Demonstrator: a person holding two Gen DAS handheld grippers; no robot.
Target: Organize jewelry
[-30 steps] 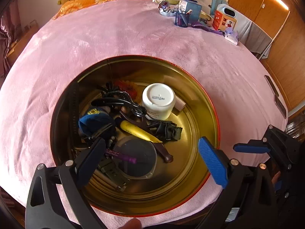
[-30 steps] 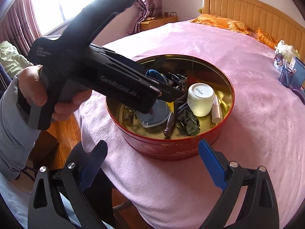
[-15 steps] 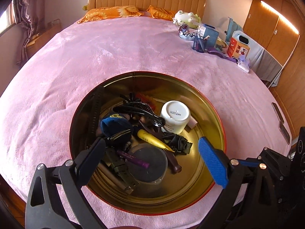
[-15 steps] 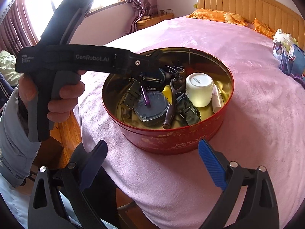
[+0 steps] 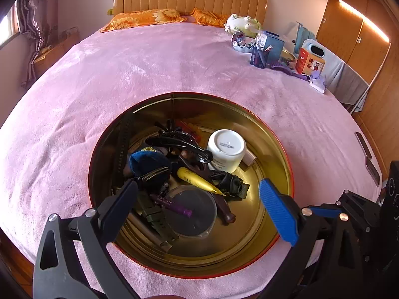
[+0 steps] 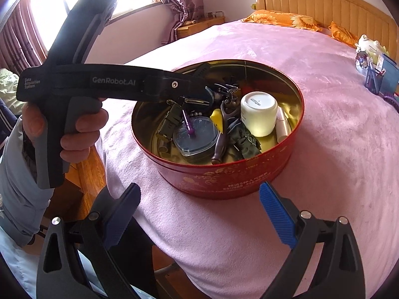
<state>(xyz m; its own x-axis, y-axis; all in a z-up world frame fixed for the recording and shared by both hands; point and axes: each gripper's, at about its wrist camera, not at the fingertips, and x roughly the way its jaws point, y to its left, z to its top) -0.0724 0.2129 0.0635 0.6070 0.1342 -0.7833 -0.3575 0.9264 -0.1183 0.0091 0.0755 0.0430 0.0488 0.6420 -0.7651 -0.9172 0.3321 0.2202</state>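
Black pistol-grip left gripper (image 6: 199,94) marked "GenRobot.AI", blue ribbed pads (image 6: 276,215), silver screws, pale grey-blue sleeve (image 6: 17,174).

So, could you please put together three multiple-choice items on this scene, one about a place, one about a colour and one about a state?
1. Where does the white jar lie?
A. On the bedside cabinet
B. Inside the round tin
C. On the pink blanket beside the tin

2. What colour is the tin's outer wall?
A. Red
B. Green
C. White

3. How does the left gripper stand?
A. Shut on the purple piece
B. Shut on nothing
C. Open, holding nothing

Answers:
1 B: both views show the jar on its side among the clutter on the tin's gold floor.
2 A: the right wrist view shows a red wall with gold print.
3 C: its fingers are wide apart above the tin with nothing between them.
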